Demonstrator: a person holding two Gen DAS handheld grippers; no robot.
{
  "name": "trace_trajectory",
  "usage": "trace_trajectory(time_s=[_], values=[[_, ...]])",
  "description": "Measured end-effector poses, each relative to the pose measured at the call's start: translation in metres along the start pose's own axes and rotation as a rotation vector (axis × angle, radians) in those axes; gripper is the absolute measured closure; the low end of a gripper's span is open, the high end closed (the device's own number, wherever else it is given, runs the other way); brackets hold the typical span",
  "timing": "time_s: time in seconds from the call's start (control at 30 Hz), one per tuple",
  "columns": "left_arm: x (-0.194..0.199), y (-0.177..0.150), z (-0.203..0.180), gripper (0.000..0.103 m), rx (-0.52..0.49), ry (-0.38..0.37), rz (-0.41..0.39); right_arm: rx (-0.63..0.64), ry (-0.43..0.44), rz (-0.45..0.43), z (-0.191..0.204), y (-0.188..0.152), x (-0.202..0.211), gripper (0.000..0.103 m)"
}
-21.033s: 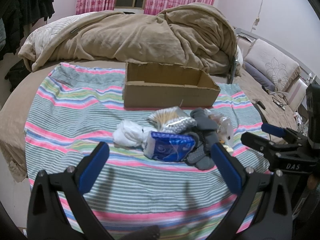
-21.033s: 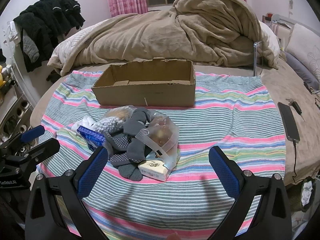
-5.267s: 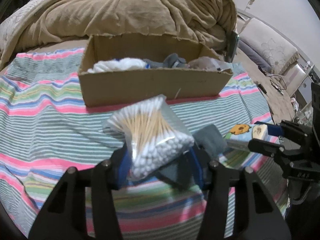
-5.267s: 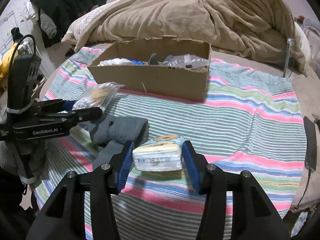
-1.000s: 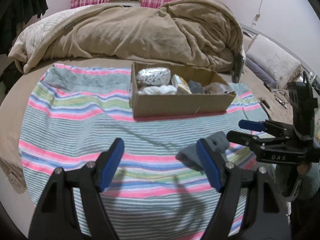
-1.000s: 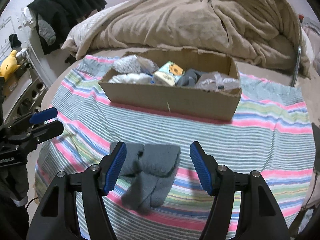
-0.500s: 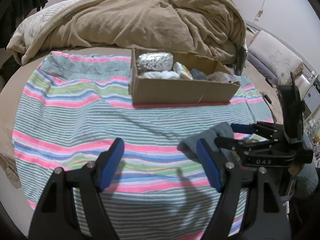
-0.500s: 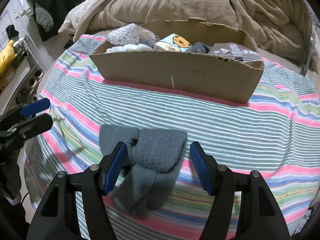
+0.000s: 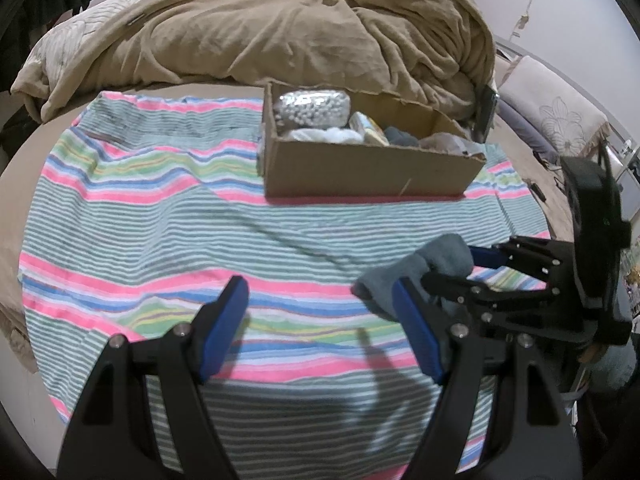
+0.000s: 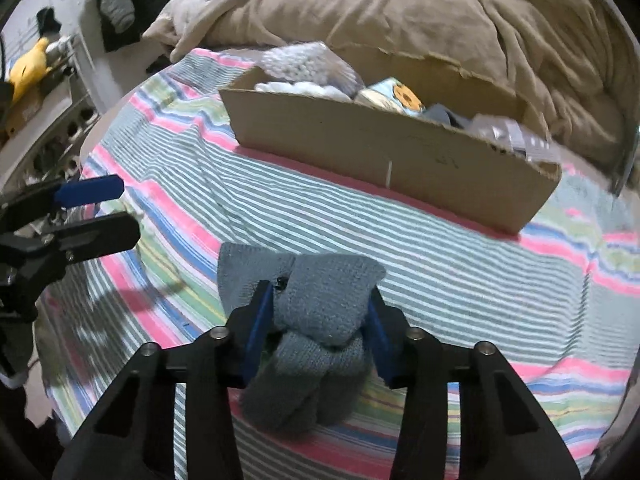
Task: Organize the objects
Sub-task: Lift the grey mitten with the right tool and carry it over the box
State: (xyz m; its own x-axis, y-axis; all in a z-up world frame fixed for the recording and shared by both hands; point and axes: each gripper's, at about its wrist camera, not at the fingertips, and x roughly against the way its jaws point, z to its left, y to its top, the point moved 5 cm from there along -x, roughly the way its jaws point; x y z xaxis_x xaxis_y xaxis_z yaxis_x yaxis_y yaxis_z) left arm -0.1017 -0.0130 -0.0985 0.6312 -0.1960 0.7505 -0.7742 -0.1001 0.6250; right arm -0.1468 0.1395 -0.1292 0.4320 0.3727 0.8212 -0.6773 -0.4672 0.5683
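While the right tongs (image 10: 318,316) are pinching the grey socks (image 10: 316,312) between both blue pads, the bundle is lying on the striped cloth (image 10: 460,264), w/ one pad (image 10: 260,320) pressing each side of it. It looks like 2 socks folded together, though the exact count is hard to tell. In the left wrist view the same socks (image 9: 416,276) are showing at right, w/ the right tongs (image 9: 460,268) reaching in from that side and clamped on them.

The left tongs (image 9: 320,324) are hanging wide apart over bare cloth (image 9: 160,216), gripping nothing; in the right wrist view they (image 10: 94,210) are sitting at the far left edge, well apart from the socks.

One cardboard box (image 9: 372,168) is resting on the cloth beyond the socks, near the heaped tan blanket (image 9: 280,36). Inside it, approx. 5 items are visible:
- 1 clear bag of cotton swabs (image 9: 312,106) at the left end
- 1 white fluffy item (image 9: 326,134) just in front of that bag
- 1 tissue pack w/ an orange cartoon print (image 10: 394,98) near the middle
- 1 grey piece of fabric (image 10: 444,114) beside the pack
- 1 crinkly clear plastic bag (image 10: 508,136) at the right end

The box (image 10: 384,152) is sitting apart from the socks, w/ striped cloth between them. One yellow plush toy (image 10: 30,66) is perching on the shelving off to the left of the bed, and 1 pale flowered pillow (image 9: 560,120) is lying at the bed's right.
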Motion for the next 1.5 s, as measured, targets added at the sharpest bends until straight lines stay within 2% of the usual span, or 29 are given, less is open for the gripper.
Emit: trace_trajectory(time_s=[0.63, 1.13, 1.5], values=[[0.01, 0.015, 0.0, 0.027, -0.018, 0.009, -0.036, 0.016, -0.009, -0.103, -0.002, 0.026, 0.042, 0.061], [0.021, 0.056, -0.003, 0.027, -0.072, 0.027, -0.114, -0.029, -0.045, -0.208, -0.034, 0.068, 0.082, 0.061], [0.012, 0.083, -0.003, 0.027, -0.062, 0.021, -0.135, -0.077, -0.018, -0.256, -0.054, 0.098, 0.087, 0.061]])
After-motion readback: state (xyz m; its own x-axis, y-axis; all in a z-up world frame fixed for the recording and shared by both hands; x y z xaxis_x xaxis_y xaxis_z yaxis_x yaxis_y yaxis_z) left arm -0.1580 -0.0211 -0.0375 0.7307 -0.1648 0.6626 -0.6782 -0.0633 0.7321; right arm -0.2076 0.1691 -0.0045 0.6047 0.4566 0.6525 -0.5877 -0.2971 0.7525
